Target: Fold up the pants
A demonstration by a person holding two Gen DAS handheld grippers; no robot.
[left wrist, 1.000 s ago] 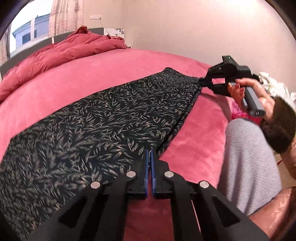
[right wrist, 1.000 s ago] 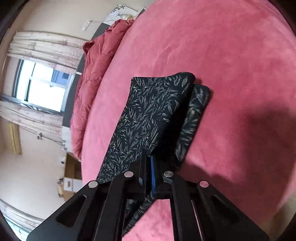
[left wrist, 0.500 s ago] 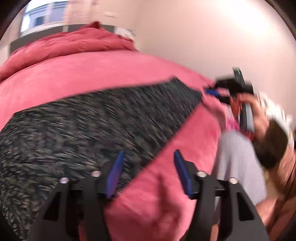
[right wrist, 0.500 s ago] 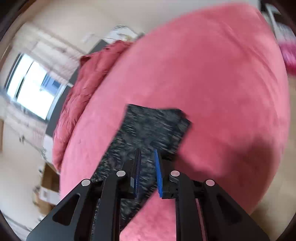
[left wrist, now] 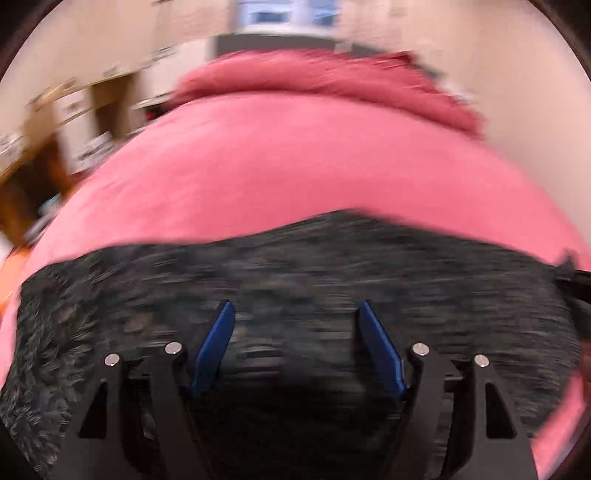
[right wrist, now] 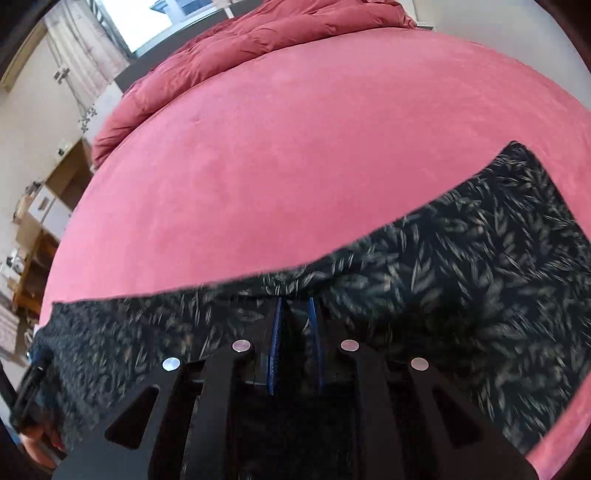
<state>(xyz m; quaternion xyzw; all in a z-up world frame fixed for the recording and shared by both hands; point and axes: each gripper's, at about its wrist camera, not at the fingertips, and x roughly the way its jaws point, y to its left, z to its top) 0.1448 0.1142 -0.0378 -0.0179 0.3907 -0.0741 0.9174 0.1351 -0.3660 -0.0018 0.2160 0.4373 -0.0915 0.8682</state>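
Observation:
Dark pants with a pale leaf print [left wrist: 295,266] lie flat in a long strip across the pink bed cover [left wrist: 295,158]. My left gripper [left wrist: 295,303] hovers over the middle of the strip, blue pads wide apart and empty; this view is motion-blurred. In the right wrist view the pants [right wrist: 480,258] run from lower left to upper right. My right gripper [right wrist: 294,299] is over their far edge, its pads a narrow gap apart with no cloth pinched between them. The near edge of the pants is hidden under both grippers.
A rumpled red duvet [right wrist: 258,37] is heaped at the head of the bed, under a window [right wrist: 166,14]. Wooden shelves with boxes [right wrist: 37,221] stand beside the bed on the left. Bare pink cover [right wrist: 295,147] stretches beyond the pants.
Both grippers let go of the pants' edge: the left opened wide, the right slightly. Both swung and rolled from the ends to face across the strip. The person's body is out of view.

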